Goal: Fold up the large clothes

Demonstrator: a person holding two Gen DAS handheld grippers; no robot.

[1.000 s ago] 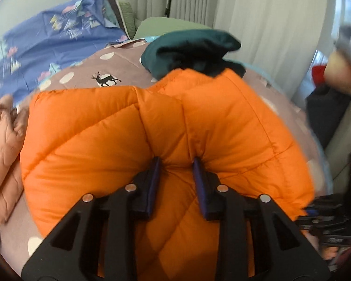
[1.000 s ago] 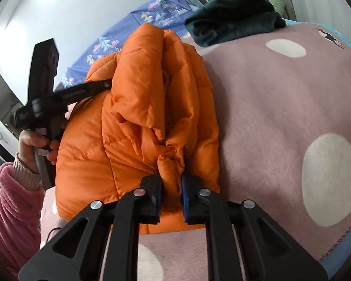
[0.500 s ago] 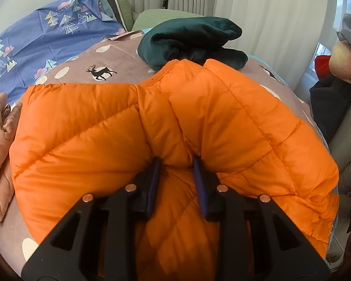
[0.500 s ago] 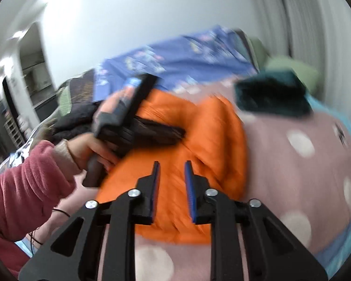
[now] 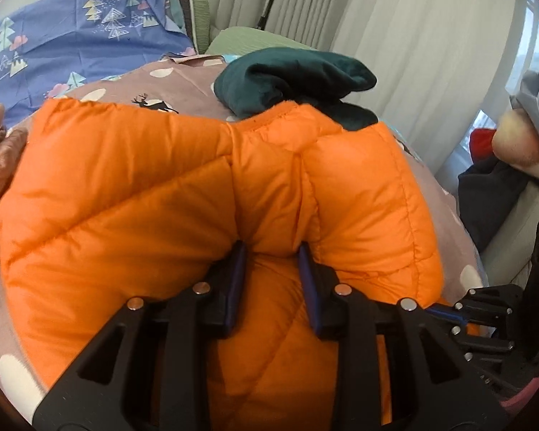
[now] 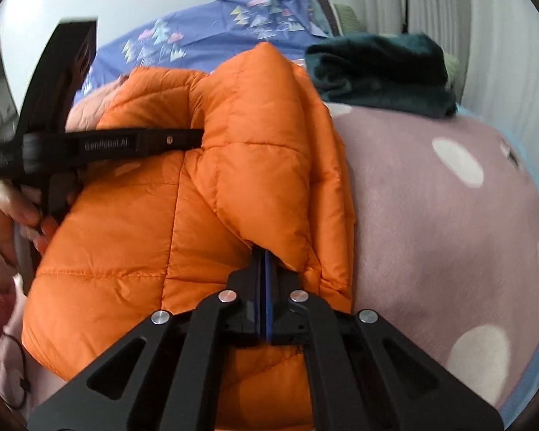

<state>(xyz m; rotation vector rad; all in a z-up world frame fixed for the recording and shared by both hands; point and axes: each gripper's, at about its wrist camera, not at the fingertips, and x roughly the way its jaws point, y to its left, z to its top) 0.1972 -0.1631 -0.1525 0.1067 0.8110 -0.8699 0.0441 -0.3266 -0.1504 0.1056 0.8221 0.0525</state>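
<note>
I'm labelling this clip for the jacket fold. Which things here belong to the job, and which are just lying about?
In the job:
orange puffer jacket
left gripper, pinching a fold
right gripper, shut at the jacket's edge

Lying about:
dark green garment
blue patterned sheet
polka-dot blanket

We read "GenRobot.AI" in pale letters along the side of the left gripper (image 6: 197,138), at the left; its other label is blurred.

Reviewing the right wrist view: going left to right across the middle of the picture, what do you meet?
The person's left hand on the left hand-held gripper → the orange puffer jacket → the pink polka-dot blanket.
</note>
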